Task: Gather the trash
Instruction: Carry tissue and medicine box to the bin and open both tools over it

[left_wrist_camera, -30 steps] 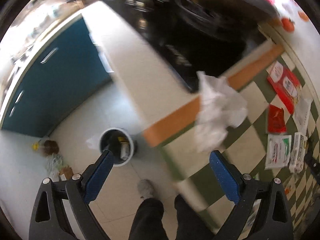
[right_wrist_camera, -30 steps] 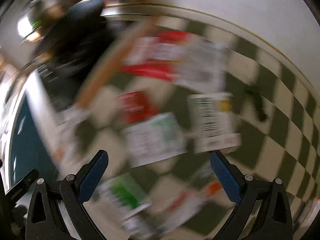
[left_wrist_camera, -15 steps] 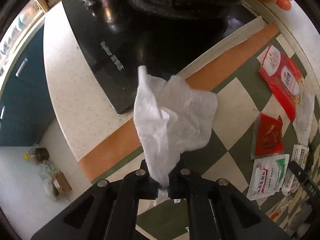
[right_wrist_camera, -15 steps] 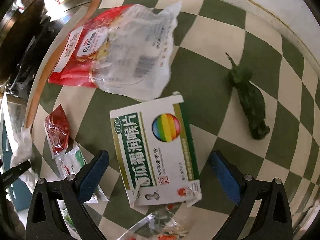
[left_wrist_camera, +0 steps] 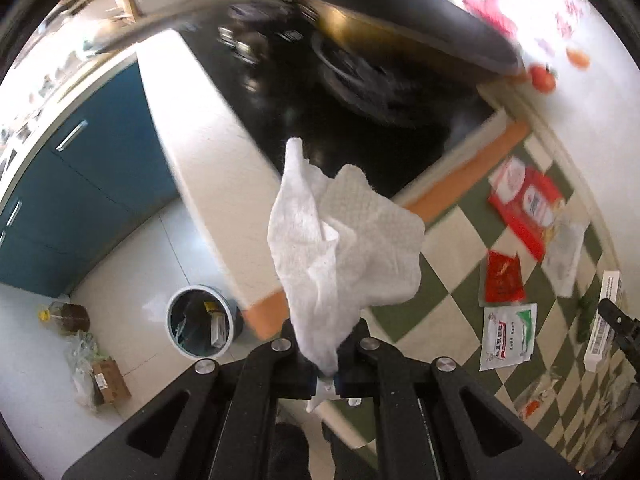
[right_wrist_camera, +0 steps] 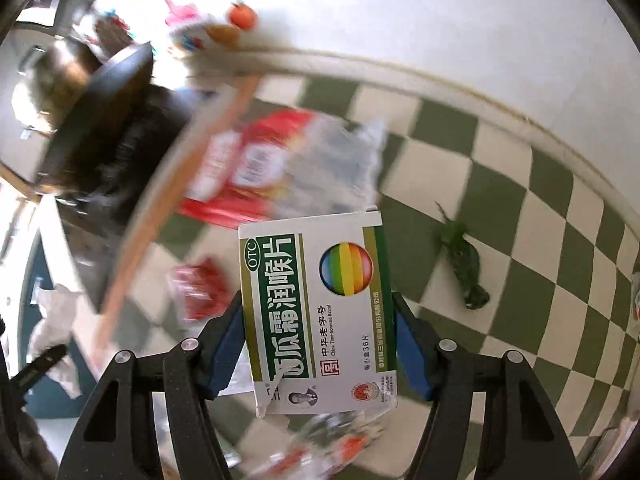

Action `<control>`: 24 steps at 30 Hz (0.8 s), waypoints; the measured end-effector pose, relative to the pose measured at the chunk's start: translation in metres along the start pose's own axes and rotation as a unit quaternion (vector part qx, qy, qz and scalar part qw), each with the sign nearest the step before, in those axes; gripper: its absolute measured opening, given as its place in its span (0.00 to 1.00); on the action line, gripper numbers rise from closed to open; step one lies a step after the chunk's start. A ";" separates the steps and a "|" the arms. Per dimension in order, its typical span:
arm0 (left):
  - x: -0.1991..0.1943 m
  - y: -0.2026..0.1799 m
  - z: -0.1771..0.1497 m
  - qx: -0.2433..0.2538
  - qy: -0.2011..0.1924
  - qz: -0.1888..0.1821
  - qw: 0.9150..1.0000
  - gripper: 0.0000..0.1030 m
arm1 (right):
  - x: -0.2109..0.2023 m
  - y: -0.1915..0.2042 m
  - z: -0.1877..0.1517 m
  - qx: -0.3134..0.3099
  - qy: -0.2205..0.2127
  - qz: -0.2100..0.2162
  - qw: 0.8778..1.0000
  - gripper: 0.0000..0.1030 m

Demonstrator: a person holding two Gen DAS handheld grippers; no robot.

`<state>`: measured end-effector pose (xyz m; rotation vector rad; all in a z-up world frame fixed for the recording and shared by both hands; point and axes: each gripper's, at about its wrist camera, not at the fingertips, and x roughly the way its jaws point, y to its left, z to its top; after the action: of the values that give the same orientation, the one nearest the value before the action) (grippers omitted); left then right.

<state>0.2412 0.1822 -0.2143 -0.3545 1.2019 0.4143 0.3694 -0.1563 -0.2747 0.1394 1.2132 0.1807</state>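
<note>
Holding: tissue [left_wrist_camera: 340, 248] is pinched in the closed left claw [left_wrist_camera: 326, 364] | box [right_wrist_camera: 316, 312] is clamped across its width by the right claw [right_wrist_camera: 318, 344] | bin [left_wrist_camera: 202, 326] lies on the floor, down-left of the left claw, nearer that arm.

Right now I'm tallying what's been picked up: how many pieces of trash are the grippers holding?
2. The left gripper is clamped on a white paper towel; the right gripper grips a green-and-white medicine box. More wrappers lie loose on the checkered cloth.
</note>
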 end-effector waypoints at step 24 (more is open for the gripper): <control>0.218 0.383 -0.170 -0.239 0.137 0.014 0.961 0.03 | 0.248 0.429 -0.324 -0.282 0.178 0.115 0.936 0.67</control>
<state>-0.0190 0.4610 -0.4928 -0.8338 1.3713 0.6991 0.1217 0.3187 -0.5270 -0.2663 1.4566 0.7784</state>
